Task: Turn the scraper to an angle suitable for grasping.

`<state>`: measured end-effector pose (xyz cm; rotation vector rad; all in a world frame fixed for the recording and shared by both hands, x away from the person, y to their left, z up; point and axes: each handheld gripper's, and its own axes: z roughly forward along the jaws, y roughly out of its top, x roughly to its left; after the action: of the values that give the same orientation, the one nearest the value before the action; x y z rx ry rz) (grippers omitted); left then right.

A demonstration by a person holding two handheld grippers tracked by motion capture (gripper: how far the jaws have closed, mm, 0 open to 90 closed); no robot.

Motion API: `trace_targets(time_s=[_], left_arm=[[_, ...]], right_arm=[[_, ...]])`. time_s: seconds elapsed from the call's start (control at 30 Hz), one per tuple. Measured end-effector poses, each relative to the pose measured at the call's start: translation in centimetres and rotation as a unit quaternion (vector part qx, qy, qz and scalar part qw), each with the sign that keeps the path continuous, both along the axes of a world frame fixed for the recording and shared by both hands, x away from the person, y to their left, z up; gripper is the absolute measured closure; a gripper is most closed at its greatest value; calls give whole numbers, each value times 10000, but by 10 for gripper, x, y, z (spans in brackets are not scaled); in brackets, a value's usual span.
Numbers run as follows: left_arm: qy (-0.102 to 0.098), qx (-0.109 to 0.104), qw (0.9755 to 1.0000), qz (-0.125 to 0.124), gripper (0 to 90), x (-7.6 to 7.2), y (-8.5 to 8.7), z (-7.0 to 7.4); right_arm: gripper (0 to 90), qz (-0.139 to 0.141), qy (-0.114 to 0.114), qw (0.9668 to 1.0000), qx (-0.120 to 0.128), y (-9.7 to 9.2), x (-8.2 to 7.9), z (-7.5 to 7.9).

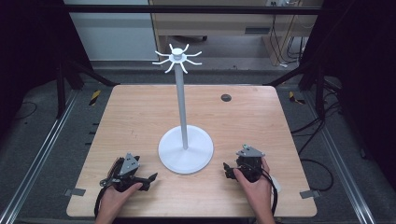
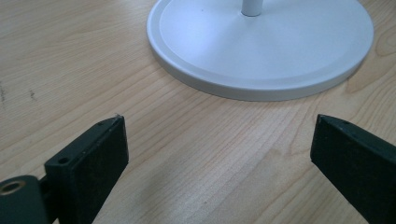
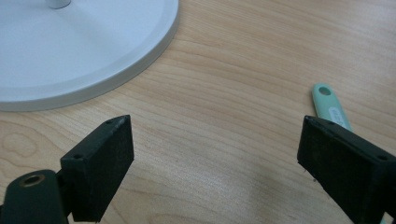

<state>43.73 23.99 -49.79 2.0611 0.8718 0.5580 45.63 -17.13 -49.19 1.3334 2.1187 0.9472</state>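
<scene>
partly behind the right gripper (image 3: 212, 163), a mint-green handle (image 3: 329, 106)

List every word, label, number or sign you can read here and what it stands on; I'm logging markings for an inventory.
Small white label on the mint-green plastic handle, right gripper view: print is there, too small and blurred to read.
Tall white stand with round base and hooked top: no text visible.
Light wooden table: no text visible.
Yellow-and-black striped floor markers: a warning pattern, no words.
Nothing in these pictures can be read as text.
</scene>
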Motion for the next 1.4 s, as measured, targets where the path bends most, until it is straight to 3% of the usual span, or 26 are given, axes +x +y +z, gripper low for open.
trace_targets(time_s=[0.2,0.23,0.47,0.57,0.63,0.67,0.73,0.77,0.8,0.87,0.9,1.03,1.4], left_arm=[[-19,-6,10000,39,38,0,2,1],[-25,-15,10000,54,39,0,3,1],[-29,-16,10000,90,39,0,4,1],[-28,-14,9999,109,39,0,5,1],[-23,-13,9999,119,39,1,5,1],[-17,-12,9999,122,39,1,5,1],[-15,-8,9999,128,39,1,5,1],[-15,-8,9999,128,39,1,5,1],[-14,-3,9999,133,39,1,5,1],[-14,-3,9999,136,39,1,5,1],[-13,2,9999,140,40,1,6,1],[-4,4,9999,142,42,1,7,1],[1,8,9999,158,44,1,7,1]], right_arm=[[157,90,158,9998,-128,-8,2,5],[157,147,231,9994,-234,-12,2,7],[174,200,366,9986,-325,-33,7,19],[257,104,397,9984,-395,-48,12,24],[351,41,496,9982,-341,-61,17,26],[454,-13,568,9979,-321,-71,22,28],[524,-50,635,9974,-346,-78,27,29],[524,-50,635,9974,-346,-78,27,29],[640,-88,674,9969,-385,-84,33,30],[667,-88,700,9967,-413,-87,36,30],[770,-128,751,9960,-458,-90,42,31],[879,-138,805,9949,-584,-95,54,32],[900,-97,1050,9920,-692,-100,76,25]])
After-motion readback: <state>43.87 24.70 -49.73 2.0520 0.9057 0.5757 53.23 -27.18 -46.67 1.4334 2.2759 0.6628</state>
